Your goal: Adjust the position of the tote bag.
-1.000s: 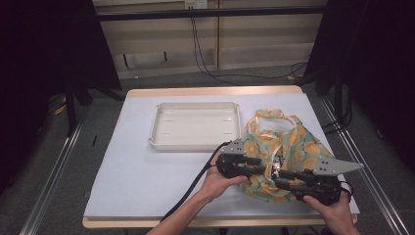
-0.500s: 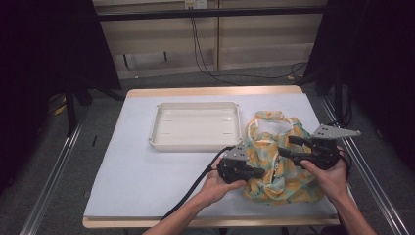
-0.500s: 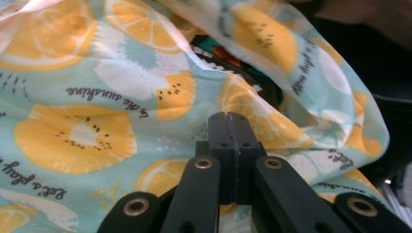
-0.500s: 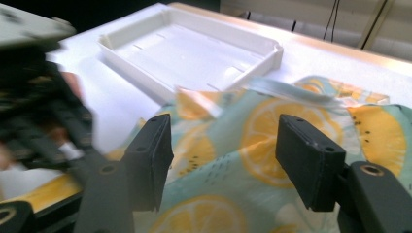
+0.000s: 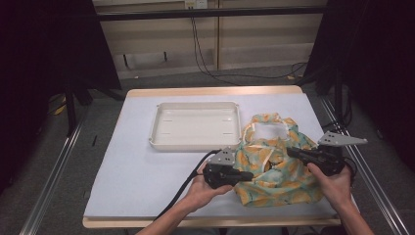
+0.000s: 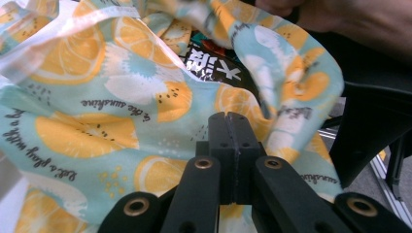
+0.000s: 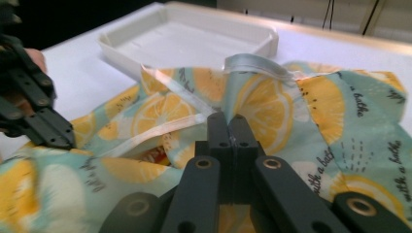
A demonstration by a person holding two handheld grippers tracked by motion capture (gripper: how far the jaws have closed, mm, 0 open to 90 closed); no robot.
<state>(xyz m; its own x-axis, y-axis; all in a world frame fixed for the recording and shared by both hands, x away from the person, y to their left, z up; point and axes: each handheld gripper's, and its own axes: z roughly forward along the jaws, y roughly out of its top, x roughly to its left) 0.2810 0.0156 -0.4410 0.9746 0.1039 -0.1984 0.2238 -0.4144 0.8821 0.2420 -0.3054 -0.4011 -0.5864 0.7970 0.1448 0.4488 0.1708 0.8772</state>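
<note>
Together, two tongs, left tongs [image 5: 247, 174], right tongs [image 5: 292, 152], one bag [image 5: 274, 169], one tray [image 5: 195, 125]

left hand-held gripper [image 5: 244, 175]: black body, grey plate on top, thick black cable trailing off | right hand-held gripper [image 5: 295, 152]: black, grey three-cornered plate | jaws: matte black bars with brass-ringed rivets and small screws | forearms were bare, no sleeves

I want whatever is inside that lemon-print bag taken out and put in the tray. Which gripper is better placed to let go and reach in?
Probably the left gripper: it sits nearer the white tray, and its view looks into the bag at a dark packet. The right gripper can keep holding the far edge.
</note>
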